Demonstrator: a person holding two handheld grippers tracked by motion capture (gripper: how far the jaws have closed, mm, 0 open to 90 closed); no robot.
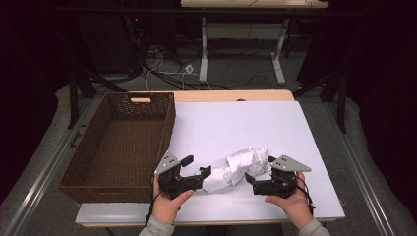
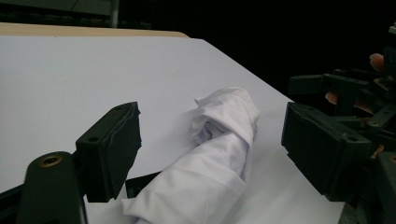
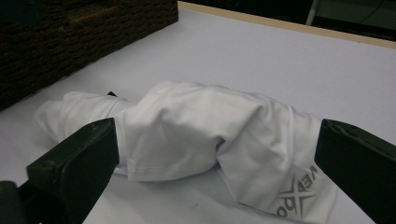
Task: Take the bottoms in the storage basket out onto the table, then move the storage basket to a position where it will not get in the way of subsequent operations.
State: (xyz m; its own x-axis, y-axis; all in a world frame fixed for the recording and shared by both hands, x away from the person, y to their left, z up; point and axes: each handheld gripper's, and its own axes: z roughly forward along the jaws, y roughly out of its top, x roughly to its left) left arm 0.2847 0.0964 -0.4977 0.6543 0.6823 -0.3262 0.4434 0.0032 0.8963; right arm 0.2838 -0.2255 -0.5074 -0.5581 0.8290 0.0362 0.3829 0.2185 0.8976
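A crumpled white cloth (image 1: 241, 164) lies twisted on the white table top near its front edge. My left gripper (image 1: 197, 166) is at the cloth's left end, jaws open, with the rolled end of the cloth (image 2: 224, 121) lying between them and neither pad pressing on it. My right gripper (image 1: 260, 169) is at the cloth's right end, also open. In the right gripper view the cloth (image 3: 196, 126) lies just ahead of the wide-spread jaws, with a grey printed logo (image 3: 294, 196) on its near corner. A hand holds each gripper.
A brown woven basket (image 1: 167, 128), with nothing in it, stands on the left part of the table, and its wall (image 3: 70, 32) is close behind the cloth. The bare white table (image 1: 246, 123) stretches beyond. Another table's legs and cables are on the floor behind.
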